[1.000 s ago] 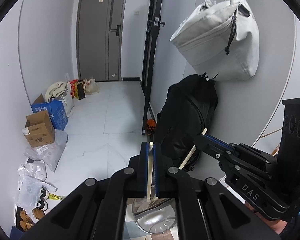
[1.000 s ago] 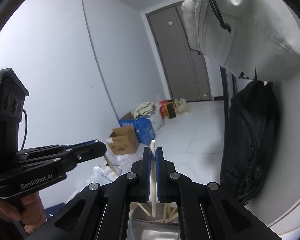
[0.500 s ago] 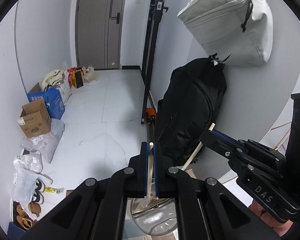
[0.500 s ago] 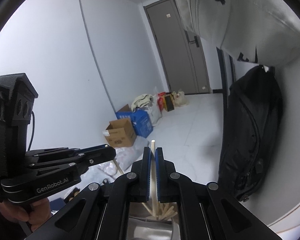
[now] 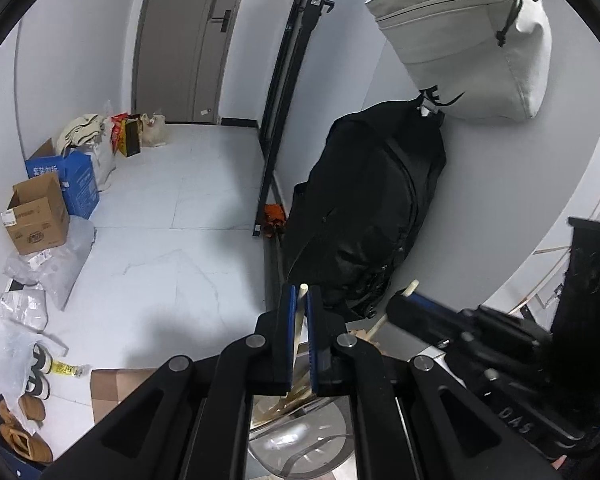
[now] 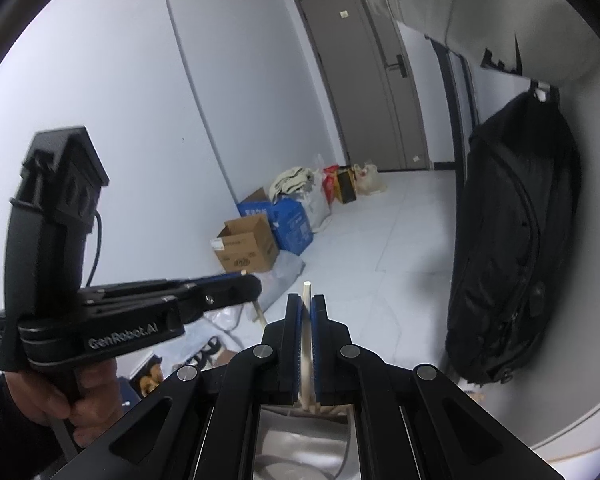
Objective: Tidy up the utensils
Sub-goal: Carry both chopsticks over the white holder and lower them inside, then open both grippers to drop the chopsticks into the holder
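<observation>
Pale wood was what I held on both sides: the left gripper [image 5: 299, 320] was clamped on one chopstick [image 5: 300, 308] at lower centre, and the right gripper [image 6: 307, 328] pinched another chopstick [image 6: 306, 320] likewise. I judged this the drop-in step, with the metal container [image 5: 300, 444] at bottom centre already holding more sticks. Both tools tilted downward, so next I needed to line the tips over its mouth and release.

Left tongs [image 5: 299, 300]: jaws closed, angled downward, gripped by a hand [image 6: 60, 396]. Right tongs [image 6: 307, 304]: jaws closed, angled downward, alongside the left.
</observation>
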Demonstrator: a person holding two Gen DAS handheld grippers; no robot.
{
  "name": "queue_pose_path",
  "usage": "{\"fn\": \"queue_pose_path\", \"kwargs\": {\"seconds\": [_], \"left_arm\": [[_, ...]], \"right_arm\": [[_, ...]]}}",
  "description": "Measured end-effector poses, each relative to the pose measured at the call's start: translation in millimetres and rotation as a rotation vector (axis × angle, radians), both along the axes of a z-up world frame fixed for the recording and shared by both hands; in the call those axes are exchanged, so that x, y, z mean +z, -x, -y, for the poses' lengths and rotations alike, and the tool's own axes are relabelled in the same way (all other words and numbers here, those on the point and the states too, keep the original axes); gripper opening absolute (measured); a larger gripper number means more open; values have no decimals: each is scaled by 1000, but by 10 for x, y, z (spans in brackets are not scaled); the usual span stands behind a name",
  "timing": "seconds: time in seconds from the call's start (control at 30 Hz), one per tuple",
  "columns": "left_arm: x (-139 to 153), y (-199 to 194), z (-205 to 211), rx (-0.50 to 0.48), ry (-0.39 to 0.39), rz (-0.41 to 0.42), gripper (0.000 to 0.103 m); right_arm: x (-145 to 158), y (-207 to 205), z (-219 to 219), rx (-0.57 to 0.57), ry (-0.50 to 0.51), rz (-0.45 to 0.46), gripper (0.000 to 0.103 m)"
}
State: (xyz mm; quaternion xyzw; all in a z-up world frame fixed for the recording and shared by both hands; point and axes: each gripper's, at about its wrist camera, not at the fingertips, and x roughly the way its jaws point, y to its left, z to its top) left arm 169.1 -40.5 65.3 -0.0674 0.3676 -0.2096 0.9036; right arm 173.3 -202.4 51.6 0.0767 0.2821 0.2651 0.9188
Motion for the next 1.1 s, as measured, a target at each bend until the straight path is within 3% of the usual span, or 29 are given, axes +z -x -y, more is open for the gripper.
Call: {"fn": "queue_pose_path", "kwargs": {"seconds": [0.1, 0.17, 0.3, 0.5, 0.67, 0.87, 0.93, 1.1], "left_arm": [[-33, -19, 29, -59, 19, -47, 4], [-72, -17, 54, -63, -10, -57, 4], [-148, -6, -6, -65, 10, -99, 7], [-147, 136, -160, 10, 7, -101, 10], [-84, 353, -236, 131, -50, -42, 28], [-39, 632, -301, 223, -30, -24, 30], [-38, 668, -302, 239, -36, -29, 43], [-27, 859, -281, 265, -81, 6, 51]], "right_arm": [[-34, 6, 19, 13, 1, -12, 5], [-52, 37, 33, 21, 0, -20, 7], [-65, 124, 102, 6, -20, -52, 11], [-90, 292, 250, -49, -27, -78, 18], [-105, 466, 335, -82, -50, -93, 22], [4, 684, 284, -72, -53, -60, 29], [40, 778, 275, -67, -53, -47, 33], [83, 960, 289, -67, -63, -28, 39]]}}
